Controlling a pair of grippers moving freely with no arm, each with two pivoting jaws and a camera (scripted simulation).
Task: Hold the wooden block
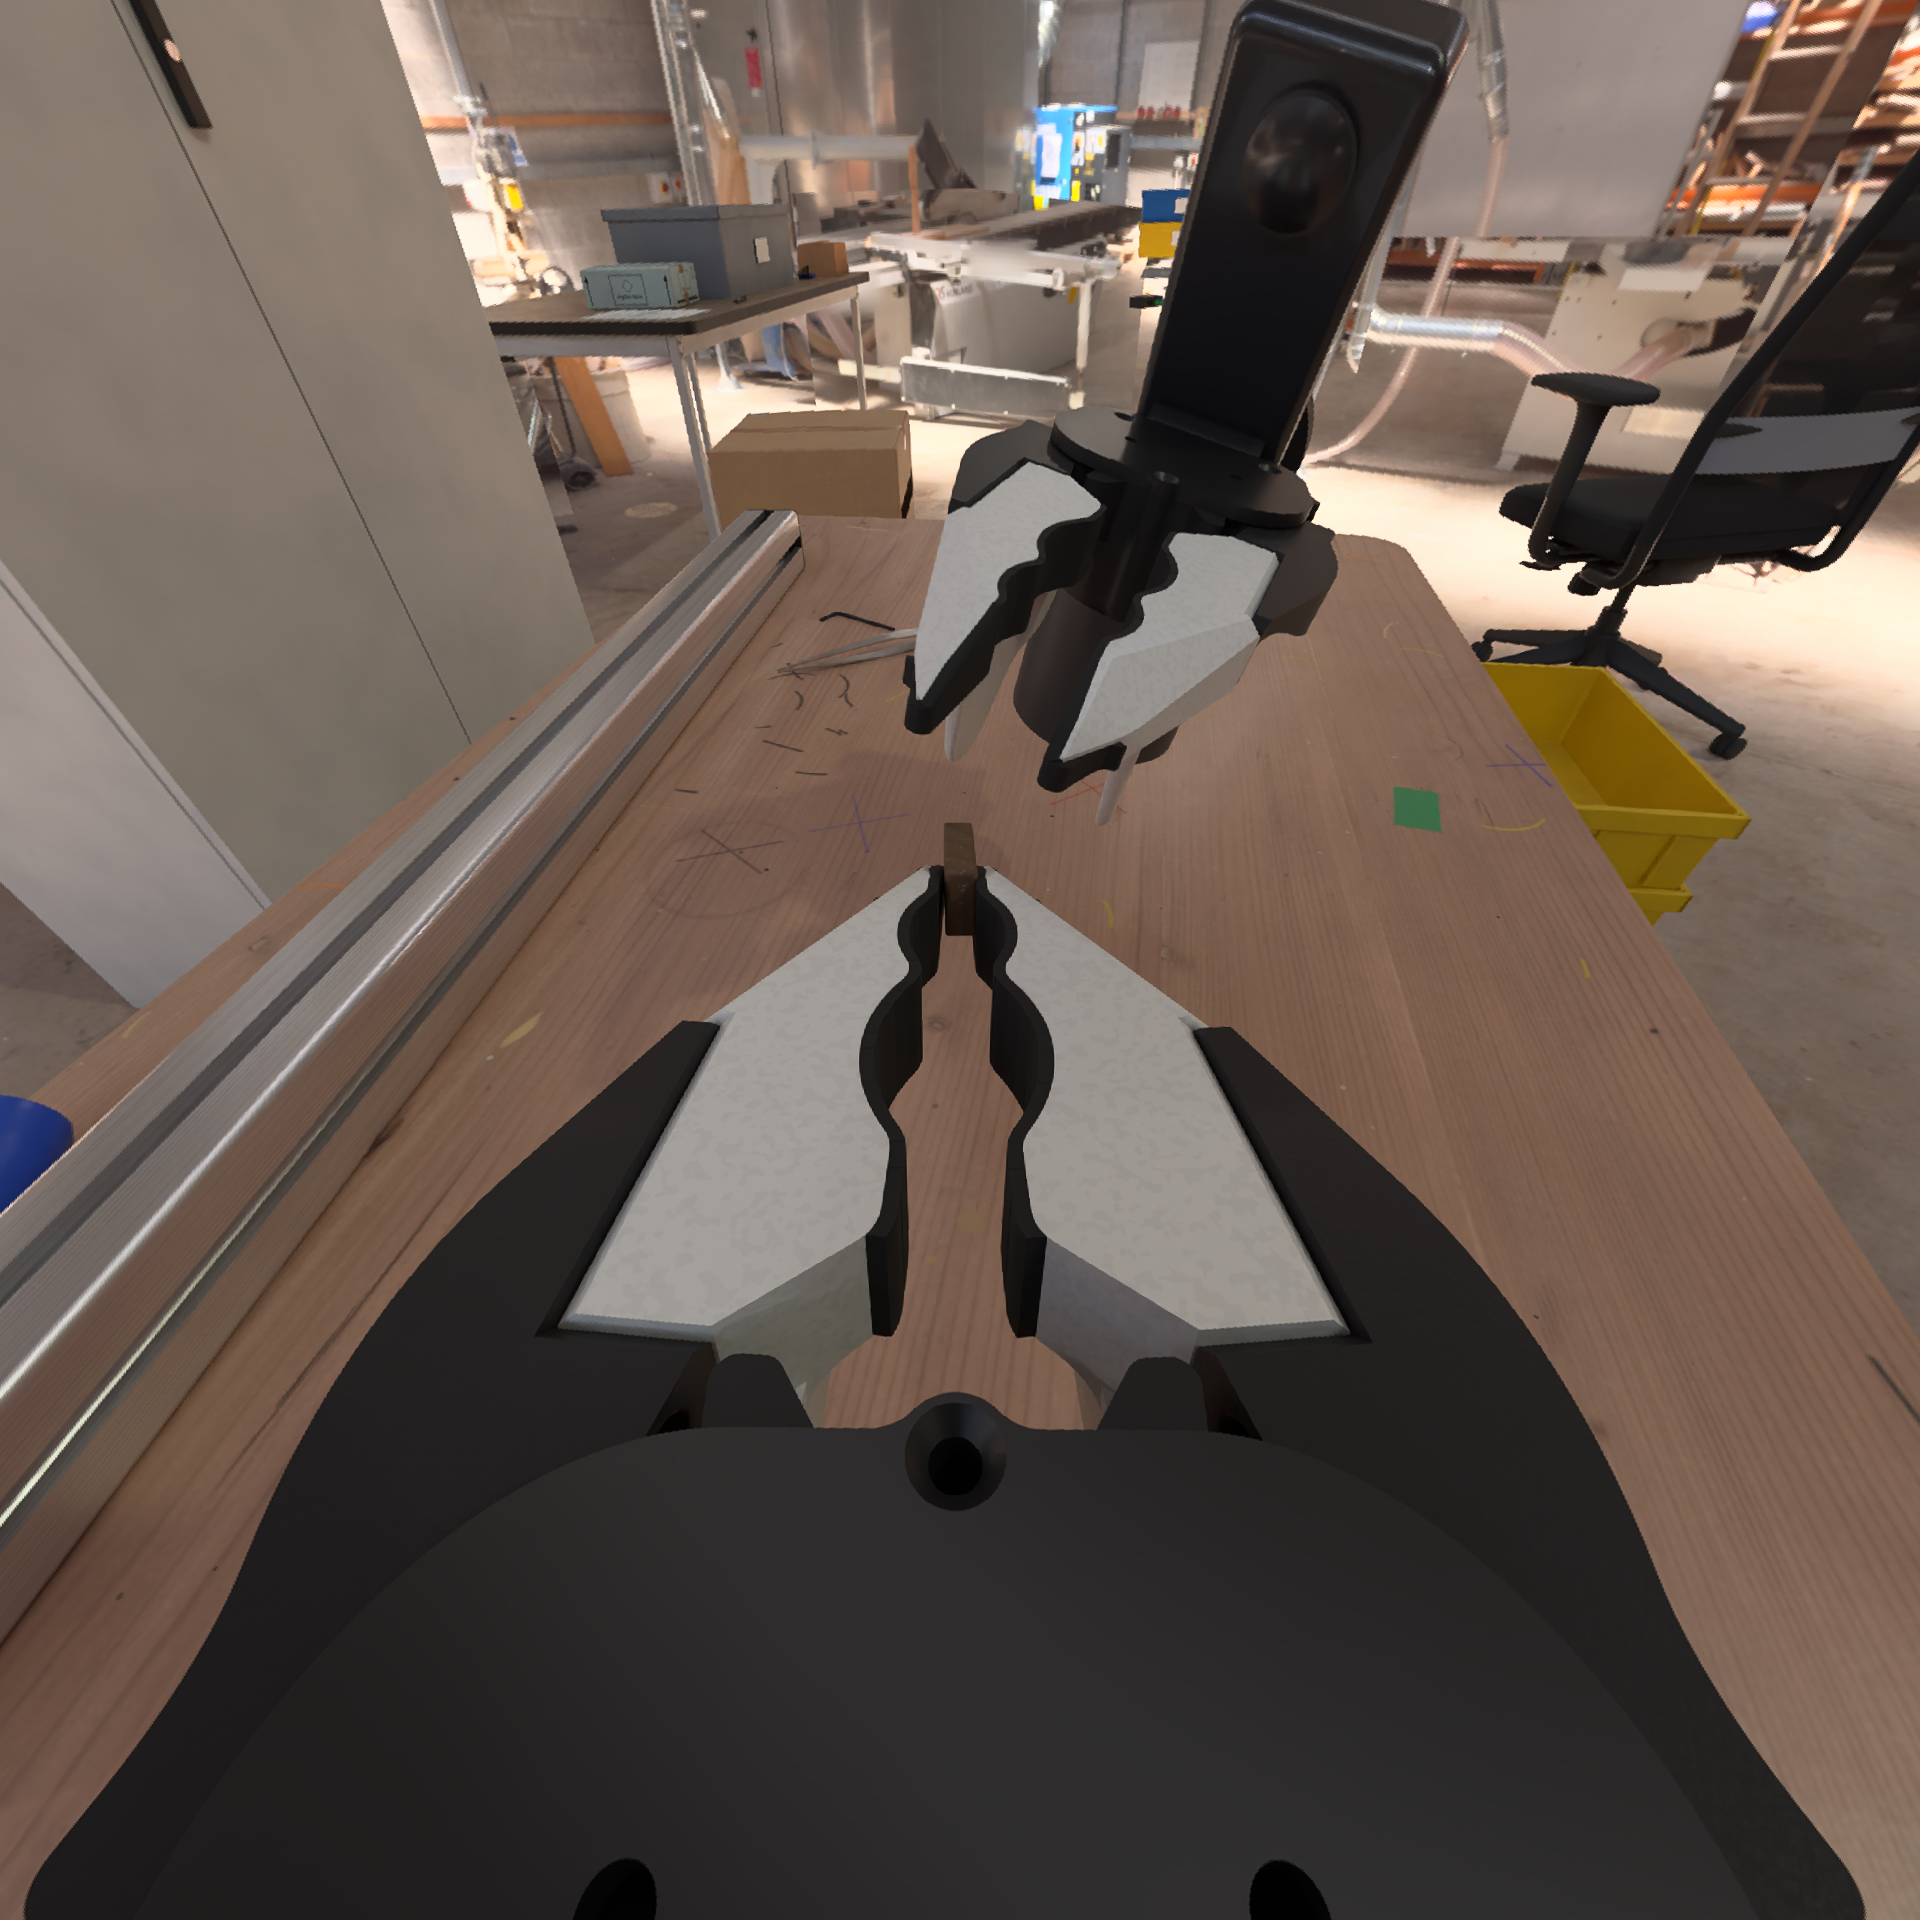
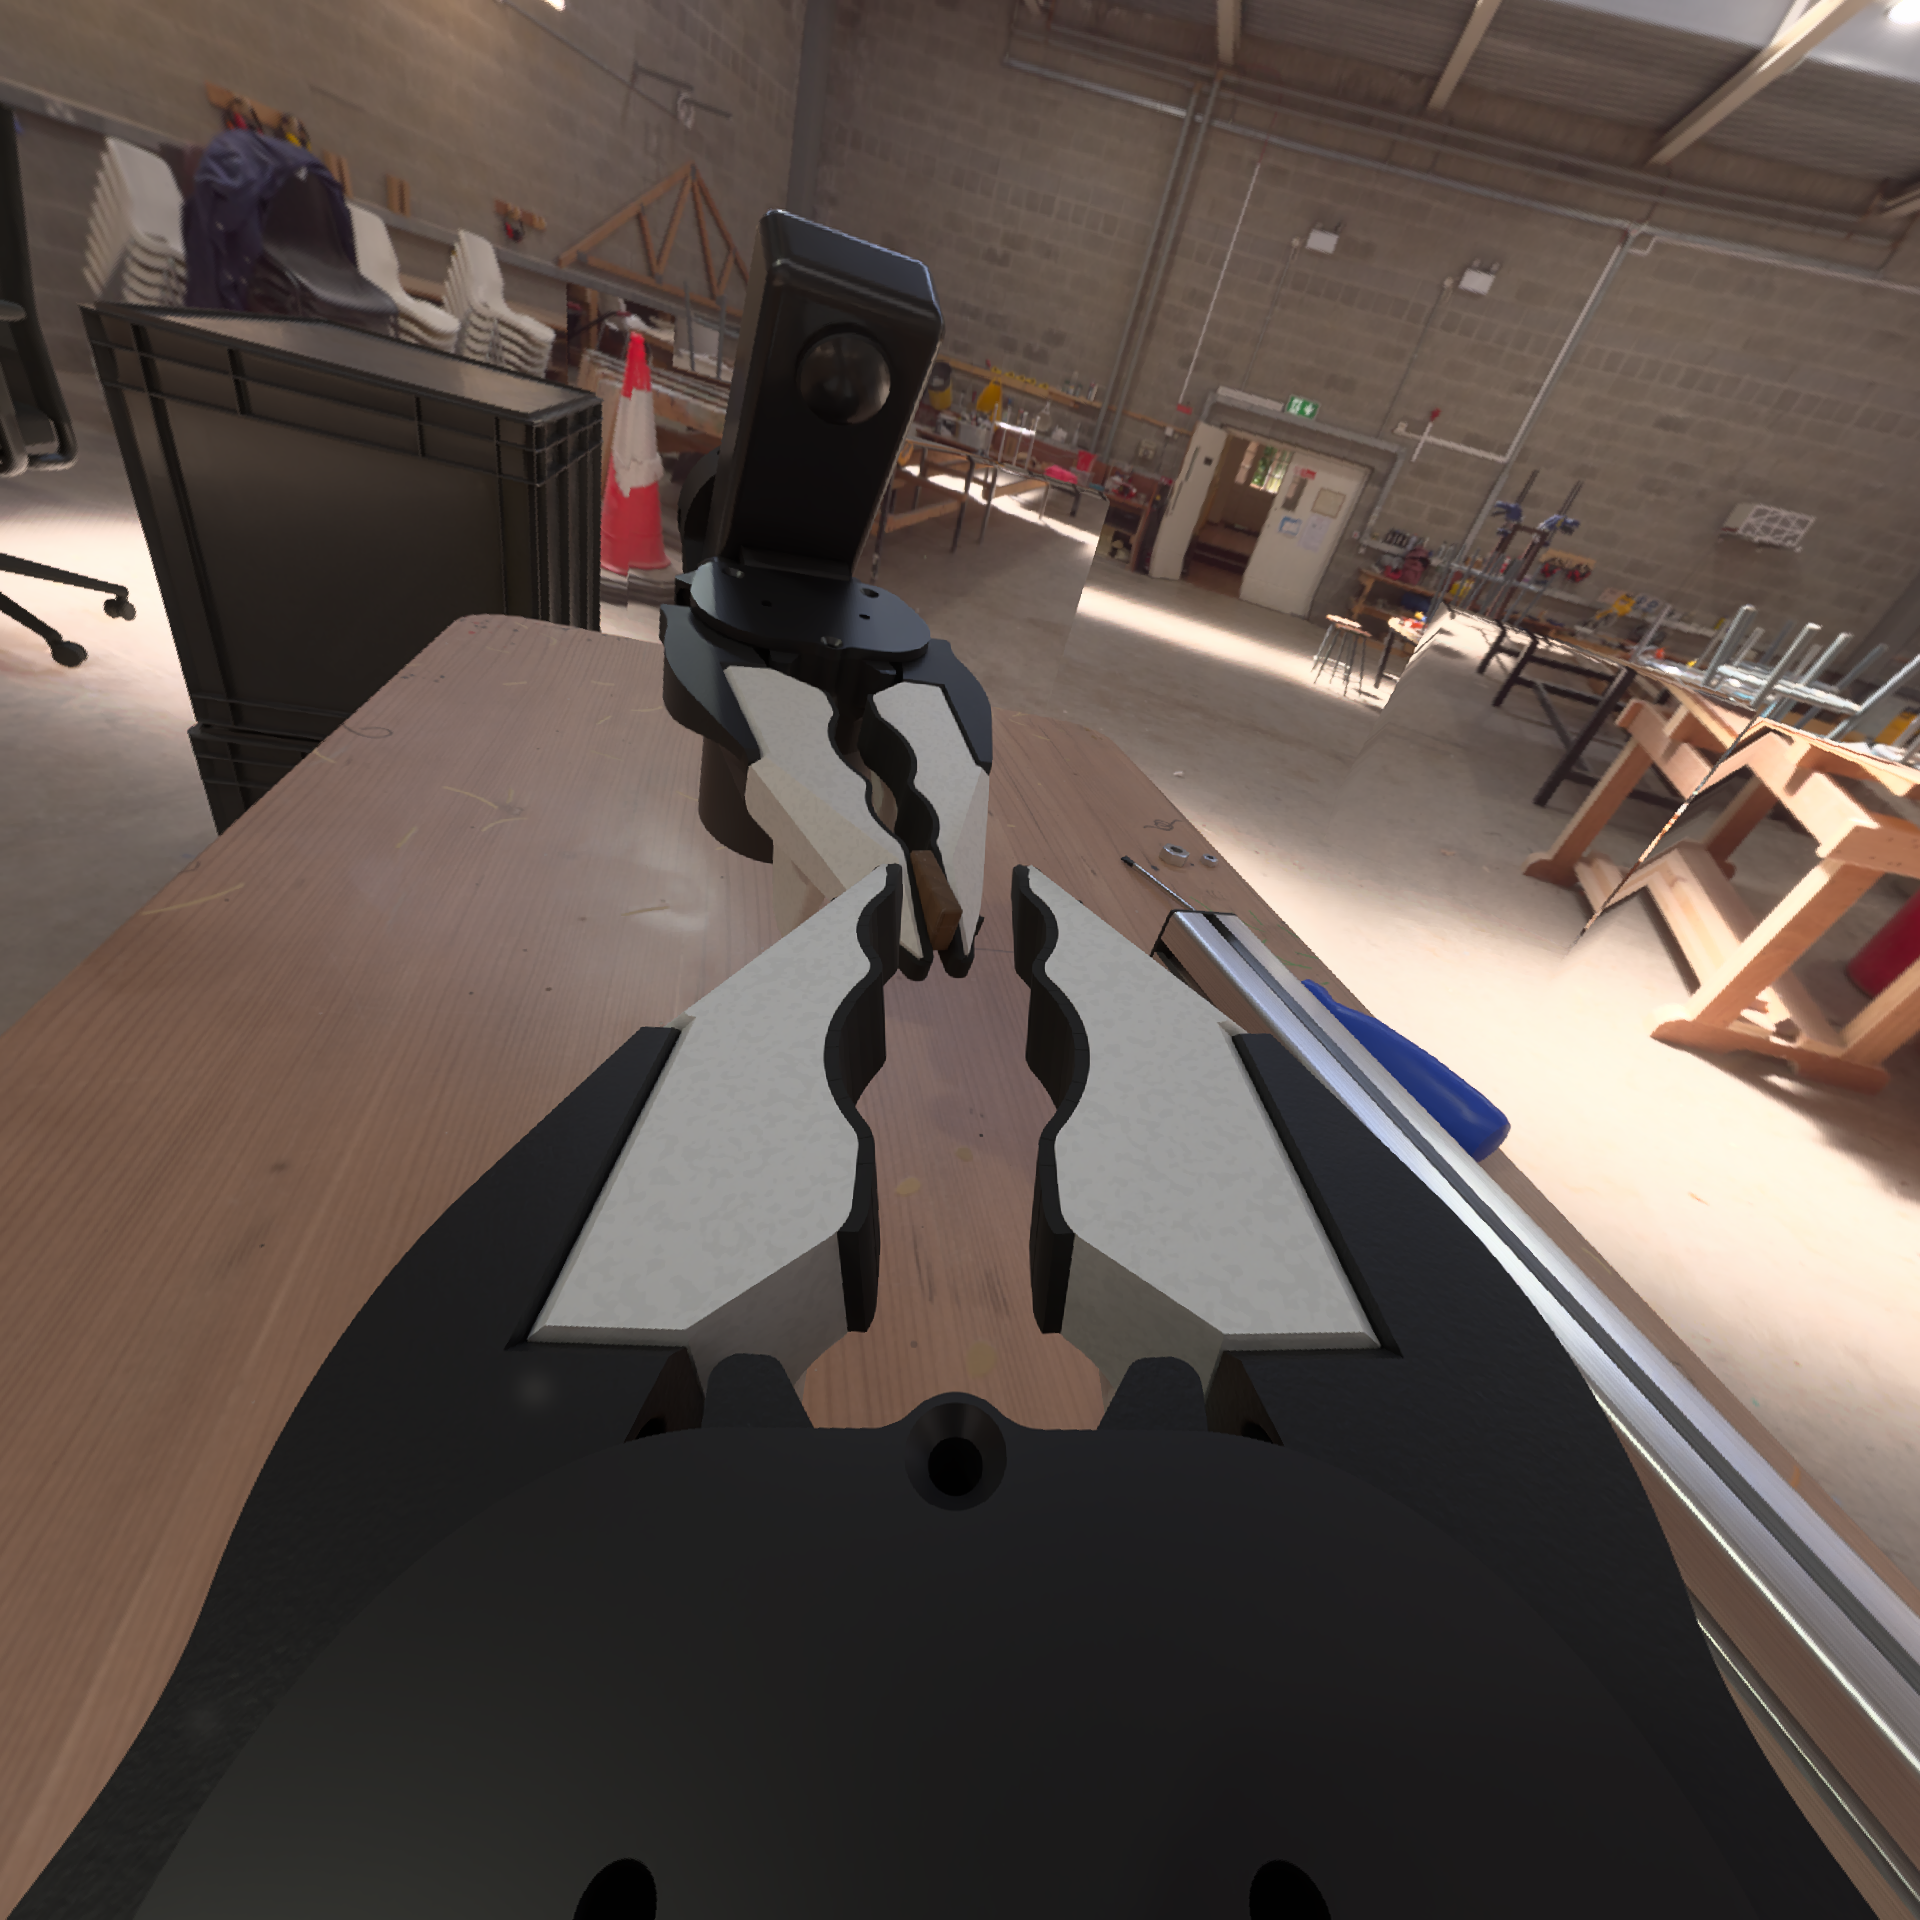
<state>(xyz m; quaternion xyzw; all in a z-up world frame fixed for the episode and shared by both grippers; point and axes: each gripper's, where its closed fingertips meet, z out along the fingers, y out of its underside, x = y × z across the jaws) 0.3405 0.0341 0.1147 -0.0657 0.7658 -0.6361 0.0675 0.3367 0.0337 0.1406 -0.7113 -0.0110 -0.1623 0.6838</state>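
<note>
A small brown wooden block (image 1: 958,879) is pinched between the tips of my left gripper (image 1: 958,889), which is shut on it just above the wooden table (image 1: 1299,1039). The right wrist view shows the block (image 2: 935,896) in the left gripper (image 2: 940,956) from the opposite side. My right gripper (image 2: 954,883) is open and empty, its tips just short of the block. In the left wrist view the right gripper (image 1: 1029,774) hovers open beyond the block, pointing down toward it.
An aluminium rail (image 1: 395,831) runs along the table's left side, and shows in the right wrist view (image 2: 1558,1247). Small tools (image 1: 842,655) lie near the far end. A yellow bin (image 1: 1621,779) and an office chair (image 1: 1714,468) stand right of the table. A green patch (image 1: 1416,808) marks the tabletop.
</note>
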